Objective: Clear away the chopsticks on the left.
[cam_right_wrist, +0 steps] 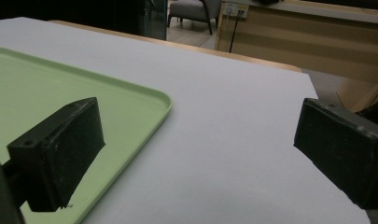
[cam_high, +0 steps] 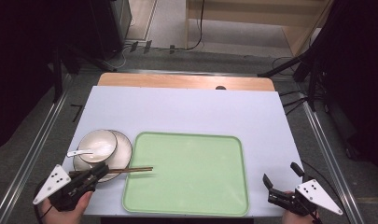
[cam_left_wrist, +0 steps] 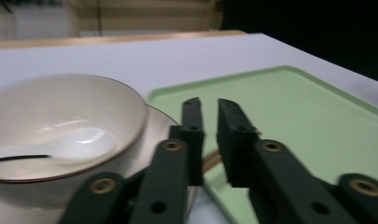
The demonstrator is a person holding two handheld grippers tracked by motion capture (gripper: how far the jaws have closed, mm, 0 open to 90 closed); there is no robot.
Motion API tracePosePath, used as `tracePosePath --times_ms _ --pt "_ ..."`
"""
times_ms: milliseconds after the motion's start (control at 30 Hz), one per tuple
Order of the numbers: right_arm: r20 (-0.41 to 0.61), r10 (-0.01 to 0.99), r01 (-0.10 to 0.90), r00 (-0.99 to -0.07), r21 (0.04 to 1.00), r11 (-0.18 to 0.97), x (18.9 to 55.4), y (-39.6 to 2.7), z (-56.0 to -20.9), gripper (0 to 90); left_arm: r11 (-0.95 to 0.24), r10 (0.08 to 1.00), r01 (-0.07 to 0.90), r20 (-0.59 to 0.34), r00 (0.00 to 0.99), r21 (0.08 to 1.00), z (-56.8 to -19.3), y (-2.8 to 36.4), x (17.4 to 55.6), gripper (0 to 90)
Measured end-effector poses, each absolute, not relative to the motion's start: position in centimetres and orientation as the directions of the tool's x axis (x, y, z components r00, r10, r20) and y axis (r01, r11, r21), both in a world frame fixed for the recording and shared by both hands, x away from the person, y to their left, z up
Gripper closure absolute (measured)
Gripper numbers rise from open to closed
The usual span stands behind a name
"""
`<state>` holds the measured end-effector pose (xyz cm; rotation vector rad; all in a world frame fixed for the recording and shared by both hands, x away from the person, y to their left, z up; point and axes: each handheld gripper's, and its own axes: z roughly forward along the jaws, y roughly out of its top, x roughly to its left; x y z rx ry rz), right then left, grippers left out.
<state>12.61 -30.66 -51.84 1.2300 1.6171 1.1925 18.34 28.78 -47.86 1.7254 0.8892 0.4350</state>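
The left claw (cam_high: 101,171) is gripping a pair of chopsticks (cam_high: 136,169), whose tips are reaching ahead of it over the green tray's (cam_high: 186,205) near-left rim. Just beyond the claw, a spoon (cam_high: 79,152) is lying in a bowl (cam_high: 99,145) on a plate (cam_high: 123,154). The left gripper view is showing the jaws nearly closed on the sticks (cam_left_wrist: 211,160). The right claw (cam_high: 281,179) is resting wide open right of the tray, holding nothing.

The high view looks down from the near side, while both gripper views skim low, sharing the green tray (cam_high: 186,172) (cam_left_wrist: 317,116) (cam_right_wrist: 46,93).
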Motion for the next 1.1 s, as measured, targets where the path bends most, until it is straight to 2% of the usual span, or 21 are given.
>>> tracePosePath --times_ms 67,333,433,1100 --pt "-0.043 0.971 0.262 -0.235 0.959 0.106 12.6 -30.6 -51.9 1.6 -0.131 0.724 0.361 -0.159 0.671 0.924 -48.0 28.5 18.4 89.8" --pt "-0.054 0.972 0.257 -0.228 0.960 0.113 12.7 -30.6 -52.0 1.6 -0.288 0.705 0.453 -0.133 0.697 0.844 -49.7 25.6 19.3 90.0" --pt "-0.060 0.972 0.256 -0.229 0.959 0.119 12.8 -30.6 -52.1 1.6 -0.312 0.711 0.480 -0.134 0.690 0.820 -50.5 25.0 19.7 90.0" --pt "-0.077 0.969 0.264 -0.234 0.954 0.140 13.2 -30.2 -52.3 1.6 -0.290 0.779 0.506 -0.107 0.618 0.812 -50.9 24.3 22.5 90.0"
